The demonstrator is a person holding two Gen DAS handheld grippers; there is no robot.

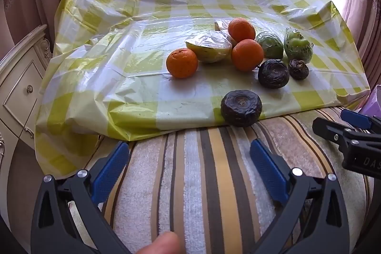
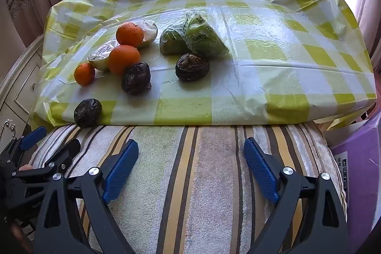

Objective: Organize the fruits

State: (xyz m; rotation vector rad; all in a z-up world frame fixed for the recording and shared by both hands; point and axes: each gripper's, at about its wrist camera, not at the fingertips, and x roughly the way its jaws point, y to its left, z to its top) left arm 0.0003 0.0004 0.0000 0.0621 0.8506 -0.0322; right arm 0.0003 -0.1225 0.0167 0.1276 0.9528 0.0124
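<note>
I have both tools over the striped towel (image 1: pixel 190 182) in front of the worktop (image 2: pixel 262 77), which is covered by a yellow-and-white checked plastic cloth. My left tool (image 1: pixel 189 173) is spread wide with nothing between its blue pads, and my right tool (image 2: pixel 191 173) is likewise released and empty; each shows at the edge of the other's view.

The fruit sits in a loose cluster on the cloth. Three oranges lie together: one (image 1: pixel 182 63) alone to the left, two more (image 1: pixel 247 54) (image 1: pixel 241 29) touching a cut fruit wrapped in clear film (image 1: pixel 209 49). Just right of these are two green fruits in thin plastic bags (image 2: pixel 171 42) (image 2: pixel 204 39), side by side. In front of them lie two dark wrinkled fruits (image 2: pixel 136 77) (image 2: pixel 192 66). A third dark wrinkled fruit (image 1: pixel 241 108) rests at the cloth's near edge, against the towel. A white cabinet (image 1: pixel 19 87) stands to the left.
</note>
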